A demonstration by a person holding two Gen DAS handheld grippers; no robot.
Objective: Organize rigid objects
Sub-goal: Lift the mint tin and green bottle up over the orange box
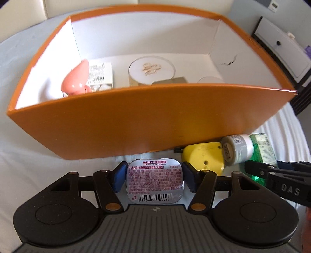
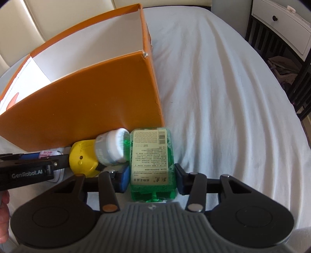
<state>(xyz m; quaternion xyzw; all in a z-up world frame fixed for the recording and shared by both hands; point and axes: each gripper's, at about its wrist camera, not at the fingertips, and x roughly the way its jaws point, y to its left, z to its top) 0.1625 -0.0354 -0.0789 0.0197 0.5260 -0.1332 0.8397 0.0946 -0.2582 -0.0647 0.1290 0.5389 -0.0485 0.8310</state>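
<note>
An orange box (image 1: 120,124) with a white inside stands on the bed; it also shows in the right wrist view (image 2: 93,101). My left gripper (image 1: 154,178) is shut on a mint tin (image 1: 155,181) just in front of the box's near wall. My right gripper (image 2: 152,175) has its pads against the sides of a green liquid bottle (image 2: 149,155) lying on the sheet. A yellow object (image 1: 202,157) and a small white-capped jar (image 1: 236,148) lie between the two grippers, against the box. Inside the box are a pink object (image 1: 74,79), a small carton (image 1: 100,76) and a round white jar (image 1: 151,71).
The white bedsheet (image 2: 223,97) spreads to the right. A white nightstand with a drawer (image 2: 281,23) and a dark frame stand at the far right. A padded cream headboard (image 2: 58,17) is behind the box.
</note>
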